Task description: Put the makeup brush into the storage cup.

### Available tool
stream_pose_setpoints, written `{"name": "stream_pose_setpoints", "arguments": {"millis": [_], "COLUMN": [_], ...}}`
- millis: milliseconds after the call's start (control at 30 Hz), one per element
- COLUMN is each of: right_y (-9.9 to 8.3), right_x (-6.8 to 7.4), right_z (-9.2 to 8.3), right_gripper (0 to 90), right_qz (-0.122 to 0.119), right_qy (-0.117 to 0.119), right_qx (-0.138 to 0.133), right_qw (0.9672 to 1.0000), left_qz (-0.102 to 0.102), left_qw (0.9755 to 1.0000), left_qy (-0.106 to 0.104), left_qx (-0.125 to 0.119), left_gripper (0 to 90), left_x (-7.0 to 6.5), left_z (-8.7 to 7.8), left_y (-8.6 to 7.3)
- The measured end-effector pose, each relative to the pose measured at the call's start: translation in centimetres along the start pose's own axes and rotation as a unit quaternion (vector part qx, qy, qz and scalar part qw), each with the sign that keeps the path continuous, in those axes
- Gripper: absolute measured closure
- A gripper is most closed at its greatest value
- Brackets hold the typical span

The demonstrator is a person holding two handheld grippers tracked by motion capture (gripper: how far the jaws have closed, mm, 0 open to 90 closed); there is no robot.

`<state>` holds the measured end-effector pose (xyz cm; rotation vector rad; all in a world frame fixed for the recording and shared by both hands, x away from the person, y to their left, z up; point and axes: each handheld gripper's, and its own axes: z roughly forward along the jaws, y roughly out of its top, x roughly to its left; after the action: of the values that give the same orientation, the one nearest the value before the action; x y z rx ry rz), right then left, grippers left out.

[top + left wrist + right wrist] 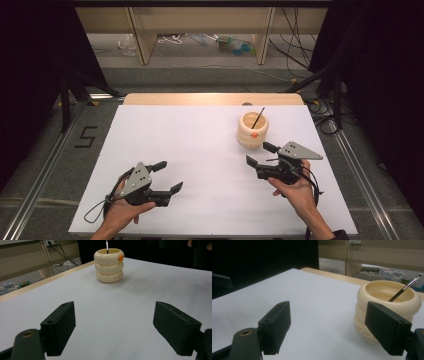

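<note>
A cream ribbed pot (252, 130) made of three stacked rings stands on the white table (200, 150), right of centre, with a small orange mark on its side. A thin dark brush (258, 117) leans inside it. My right gripper (260, 154) is open just in front of and right of the pot, which sits close behind its right jaw in the right gripper view (387, 307). My left gripper (169, 176) is open near the front left, nothing between its jaws. The pot (109, 265) is far ahead in the left gripper view, the brush (107, 246) sticking up.
A wooden strip (212, 98) edges the table's far side. Beyond it are wooden shelf legs (142, 37), cables and clutter on the floor. Dark curtains hang at both sides. A "5" is marked on the floor (86, 136) at left.
</note>
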<state>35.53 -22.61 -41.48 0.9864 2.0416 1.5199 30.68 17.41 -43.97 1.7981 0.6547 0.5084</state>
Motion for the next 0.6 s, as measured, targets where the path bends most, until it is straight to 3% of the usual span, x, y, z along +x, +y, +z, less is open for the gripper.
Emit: {"name": "stream_pose_setpoints", "arguments": {"millis": [233, 300, 600], "right_y": [-0.7, -0.8, -1.2], "right_x": [0.2, 0.4, 0.8], "right_z": [-0.2, -0.4, -1.0], "right_gripper": [20.0, 18.3, 18.5], "right_qz": [-0.003, -0.003, -0.008], "right_qy": [0.008, 0.003, 0.011], "right_qx": [-0.011, 0.009, 0.004], "right_qw": [0.9999, 1.0000, 0.9999], "left_qz": [-0.001, 0.000, -0.003], "left_qw": [1.0000, 1.0000, 1.0000], "left_qy": [-0.001, -0.001, 0.004], "left_qx": [0.000, 0.000, 0.000], "left_gripper": [18.2, 18.2, 18.2], "left_x": [0.0, 0.0, 0.1], "left_z": [-0.1, -0.1, -0.4], "left_y": [0.0, 0.0, -0.1]}}
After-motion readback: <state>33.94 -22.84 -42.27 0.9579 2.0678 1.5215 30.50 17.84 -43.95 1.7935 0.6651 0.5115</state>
